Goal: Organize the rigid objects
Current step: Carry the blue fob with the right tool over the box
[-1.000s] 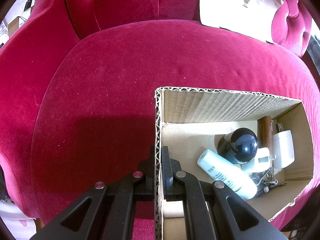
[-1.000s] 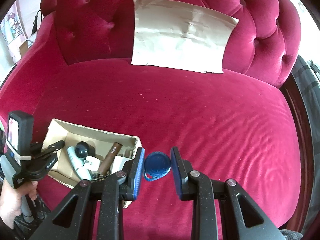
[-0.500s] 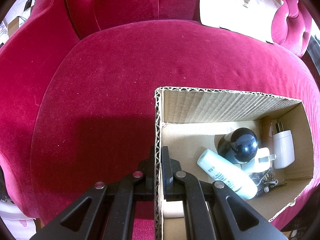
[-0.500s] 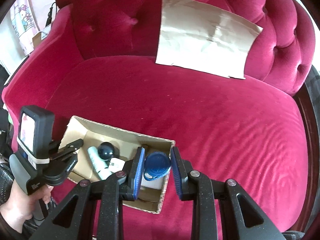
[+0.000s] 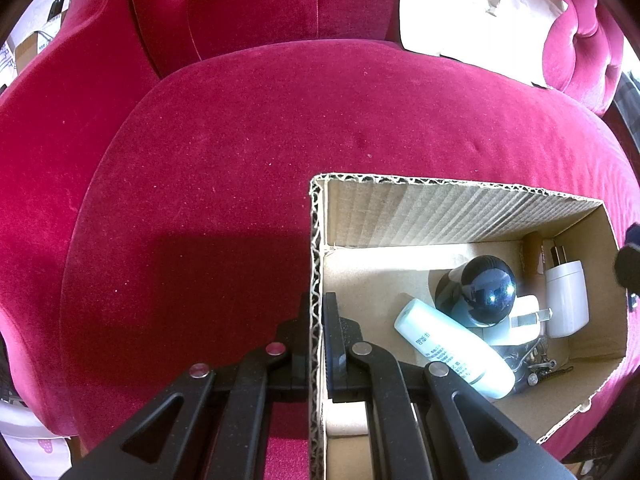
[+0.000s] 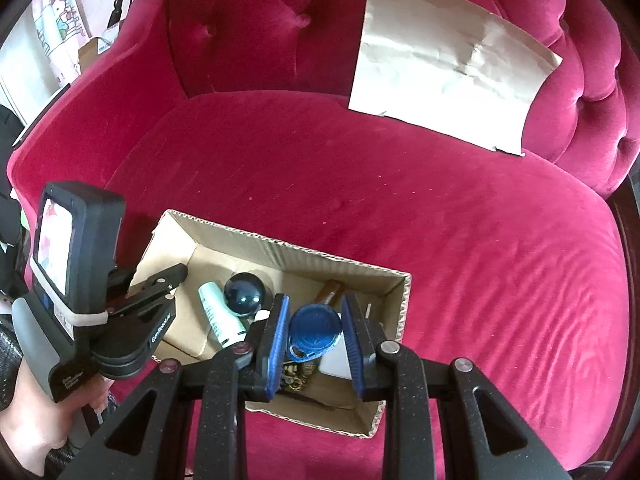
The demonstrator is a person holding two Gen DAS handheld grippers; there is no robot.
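Left gripper (image 5: 316, 316) clamped on the near-left wall of the cardboard box (image 5: 460, 208), one finger outside, one inside, corrugated edge pinched between them. Box sat on the red velvet sofa (image 5: 240, 152).

Right gripper (image 6: 314, 330) held above the box's right half, blue pads (image 6: 276, 332) pressed on either side of a blue oval key fob (image 6: 314, 330). Fob gripped flat-faced to the camera, small loop end hanging down-left, clear of the box contents.

Inside the box, from the left wrist view: white tube bottle (image 5: 454, 348) lying diagonally on the floor, dark glossy ball-topped item (image 5: 486, 290) resting partly over it, white plug charger (image 5: 566, 300) upright against the right wall, a second white adapter (image 5: 524, 316) between the two. Brown cylinder (image 5: 532, 252) in the far right corner, mostly hidden. Tangle of small metal bits (image 5: 536, 360) at the near right; too small to identify.

Creased brown paper sheet (image 6: 448, 64) leaned on the sofa back, well apart from the box.
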